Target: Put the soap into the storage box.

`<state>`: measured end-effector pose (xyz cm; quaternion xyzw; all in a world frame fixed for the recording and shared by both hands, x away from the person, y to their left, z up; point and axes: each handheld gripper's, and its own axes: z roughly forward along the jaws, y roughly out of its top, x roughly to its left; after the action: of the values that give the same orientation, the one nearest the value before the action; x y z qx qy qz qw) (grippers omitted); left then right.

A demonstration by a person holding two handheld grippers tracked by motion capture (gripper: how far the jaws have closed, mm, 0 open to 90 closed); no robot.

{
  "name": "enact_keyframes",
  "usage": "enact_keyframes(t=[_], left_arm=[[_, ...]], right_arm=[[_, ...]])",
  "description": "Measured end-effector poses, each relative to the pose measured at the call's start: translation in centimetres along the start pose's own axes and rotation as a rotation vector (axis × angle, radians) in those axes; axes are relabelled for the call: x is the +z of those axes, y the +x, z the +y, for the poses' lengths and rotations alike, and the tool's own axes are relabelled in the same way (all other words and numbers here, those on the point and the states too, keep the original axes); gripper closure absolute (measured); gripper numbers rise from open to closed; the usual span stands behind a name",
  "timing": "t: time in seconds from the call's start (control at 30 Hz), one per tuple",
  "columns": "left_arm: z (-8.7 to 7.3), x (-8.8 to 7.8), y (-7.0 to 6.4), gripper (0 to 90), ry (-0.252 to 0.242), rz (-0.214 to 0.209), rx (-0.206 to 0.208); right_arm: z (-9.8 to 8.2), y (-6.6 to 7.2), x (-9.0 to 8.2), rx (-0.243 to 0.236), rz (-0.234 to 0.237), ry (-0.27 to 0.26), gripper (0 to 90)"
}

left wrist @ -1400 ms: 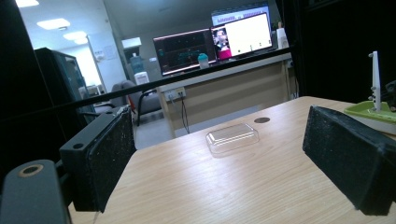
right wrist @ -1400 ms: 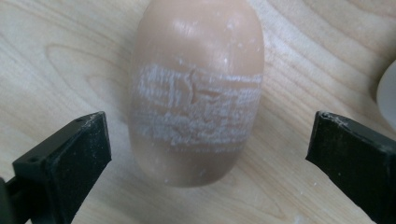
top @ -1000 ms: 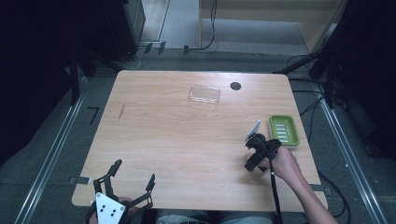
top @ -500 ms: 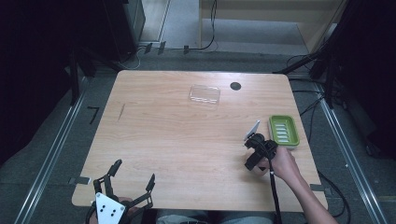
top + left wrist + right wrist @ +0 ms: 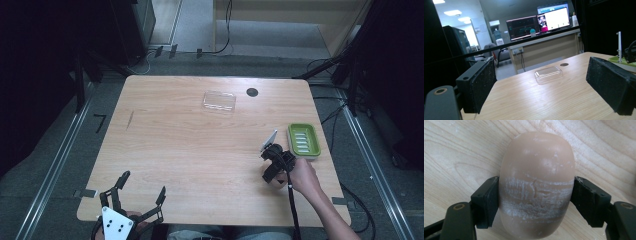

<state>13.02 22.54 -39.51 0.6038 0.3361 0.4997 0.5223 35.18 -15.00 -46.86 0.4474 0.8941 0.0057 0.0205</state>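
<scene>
The right gripper point(image 5: 536, 202), jaws just closing, clamps the tan soap bar point(image 5: 537, 180) across its width on the tabletop point(image 5: 200, 150); its long axis points straight ahead of the jaws.

Black two-jaw right tool point(image 5: 272, 167) with trailing black cable, left tool point(image 5: 137, 197) topped by grey three-cornered plate, rough black pads point(image 5: 483, 82)

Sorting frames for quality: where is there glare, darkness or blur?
High view: table evenly lit, surroundings dark. Left gripper view: ceiling lights and monitors glare; near pads soft. Right gripper view: soap bar sharp, with mild sheen on top.
</scene>
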Motion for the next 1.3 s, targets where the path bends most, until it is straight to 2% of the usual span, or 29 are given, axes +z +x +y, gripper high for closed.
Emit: enact_keyframes(t=[0.1,0.2,0.43,1.0,1.3], left_arm=[[0.0,-0.02,0.02,9.9,0.001,0.001,0.001],[0.0,-0.02,0.02,9.9,0.001,0.0,0.001],[0.0,-0.02,0.0,9.9,0.001,0.001,0.001],[0.0,-0.02,0.02,9.9,0.0,0.001,0.001],[0.0,-0.02,0.02,9.9,-0.001,0.001,0.0]], right_arm=[[-0.03,-0.06,0.05,0.0,0.009,0.011,25.9],[-0.07,-0.06,-0.01,-0.01,0.021,0.011,30.9],[-0.12,-0.11,-0.07,-0.015,0.026,0.005,32.5],[-0.17,-0.24,-0.21,-0.019,0.007,0.016,33.2],[-0.34,-0.05,-0.85,-0.038,0.012,-0.001,33.3]])
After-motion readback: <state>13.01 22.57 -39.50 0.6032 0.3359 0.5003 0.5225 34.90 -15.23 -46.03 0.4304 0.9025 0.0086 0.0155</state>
